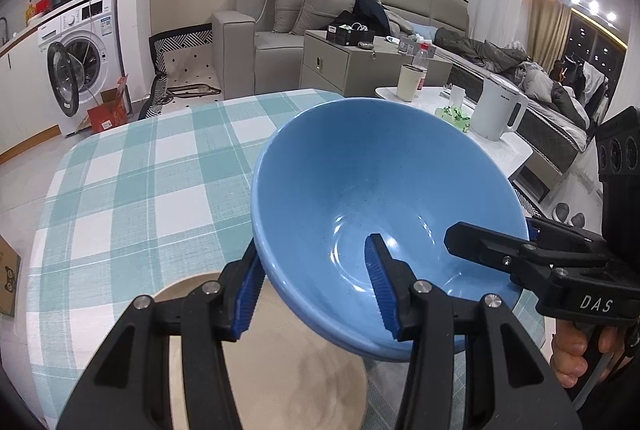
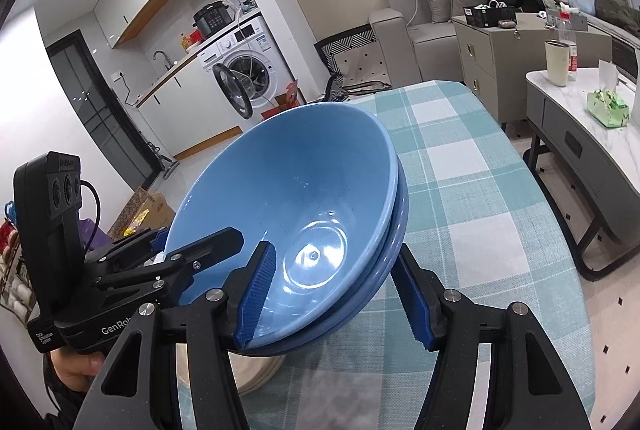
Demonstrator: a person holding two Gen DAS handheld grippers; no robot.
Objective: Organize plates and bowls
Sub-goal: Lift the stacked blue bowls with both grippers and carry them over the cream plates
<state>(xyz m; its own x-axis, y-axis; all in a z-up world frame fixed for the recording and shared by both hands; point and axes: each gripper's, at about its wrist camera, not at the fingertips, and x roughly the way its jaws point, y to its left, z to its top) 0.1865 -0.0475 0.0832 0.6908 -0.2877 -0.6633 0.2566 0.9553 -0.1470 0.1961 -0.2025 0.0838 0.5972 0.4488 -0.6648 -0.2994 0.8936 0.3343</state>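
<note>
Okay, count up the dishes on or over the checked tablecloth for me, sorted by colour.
Blue bowls, nested, gripped by both grippers: 2
Beige plates, a stack on the table below; number of layers unclear: at least 1
Total: at least 3

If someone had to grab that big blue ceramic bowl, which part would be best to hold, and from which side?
The thin rim wall, from two opposite sides. The blue ceramic bowl flares wide and steep, too broad to span, so one finger goes inside and one outside the wall. That is how the left tool and right tool appear to hold it now. The right view shows stacked rims, apparently two nested bowls.
</note>
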